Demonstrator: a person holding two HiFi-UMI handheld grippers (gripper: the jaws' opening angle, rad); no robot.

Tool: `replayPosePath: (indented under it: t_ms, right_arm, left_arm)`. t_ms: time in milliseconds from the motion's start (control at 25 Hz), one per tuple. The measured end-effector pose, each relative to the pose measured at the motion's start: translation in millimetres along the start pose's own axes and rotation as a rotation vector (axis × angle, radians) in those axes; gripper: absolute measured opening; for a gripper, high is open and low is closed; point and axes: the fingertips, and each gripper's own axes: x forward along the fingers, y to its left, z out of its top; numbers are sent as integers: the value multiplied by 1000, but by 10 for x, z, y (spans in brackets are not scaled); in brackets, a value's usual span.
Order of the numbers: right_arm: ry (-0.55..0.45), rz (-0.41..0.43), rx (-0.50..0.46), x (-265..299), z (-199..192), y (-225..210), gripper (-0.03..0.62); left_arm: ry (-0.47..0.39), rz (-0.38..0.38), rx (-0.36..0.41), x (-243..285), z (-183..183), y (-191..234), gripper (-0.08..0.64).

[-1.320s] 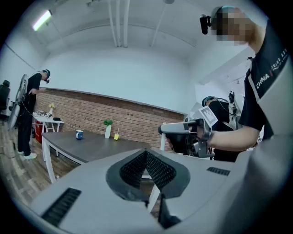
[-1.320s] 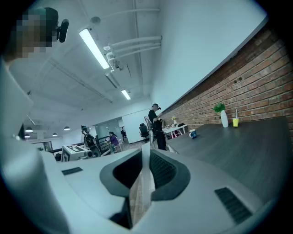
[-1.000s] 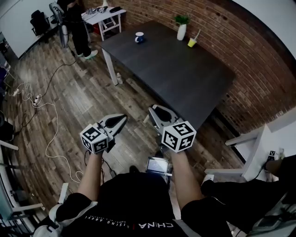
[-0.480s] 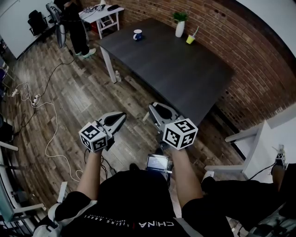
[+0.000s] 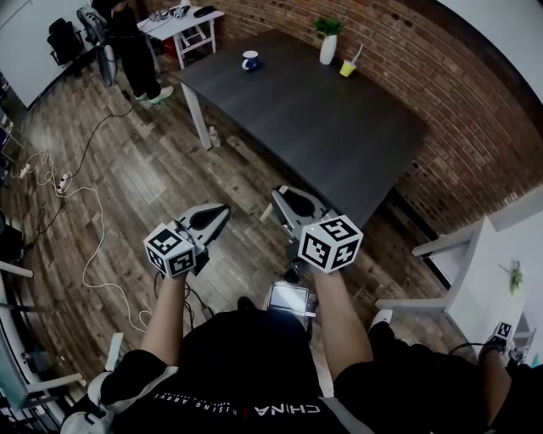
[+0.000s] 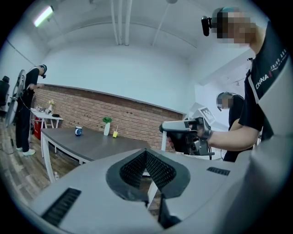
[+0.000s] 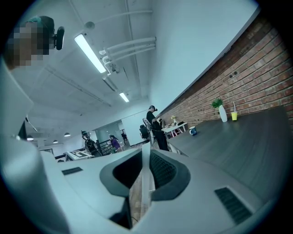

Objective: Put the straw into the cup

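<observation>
A yellow cup (image 5: 347, 69) stands at the far end of the dark table (image 5: 314, 127), and a pale straw (image 5: 357, 58) sticks up out of it. The cup shows small in the left gripper view (image 6: 115, 134) and the right gripper view (image 7: 234, 116). Both grippers hover over the wooden floor, short of the table's near corner. My left gripper (image 5: 222, 210) (image 6: 146, 151) is shut and empty. My right gripper (image 5: 278, 197) (image 7: 143, 147) has its tips together with nothing in them. It also shows side-on in the left gripper view (image 6: 164, 127).
A blue mug (image 5: 249, 61) and a white vase with a plant (image 5: 327, 49) also stand on the table's far end. A brick wall runs behind it. Cables (image 5: 68, 182) lie on the floor at left. A person (image 5: 127, 42) stands by a small white table (image 5: 178, 21). White furniture (image 5: 458, 271) stands at right.
Both grippers hold still. The head view has drifted slightly. The person at the right edge has drawn back toward the lower right corner.
</observation>
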Motion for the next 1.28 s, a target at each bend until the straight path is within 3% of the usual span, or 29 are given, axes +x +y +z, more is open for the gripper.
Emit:
replayPosePath:
  t_ms: [600,1280]
  right_arm:
    - [3,-20,62,46,-9,-350,57]
    - [-17,40,120,754,531,-1661,57]
  left_arm:
    - [-7,-24,-56,241,-81,97,3]
    - [22,32,-66,1270,207,1000,3]
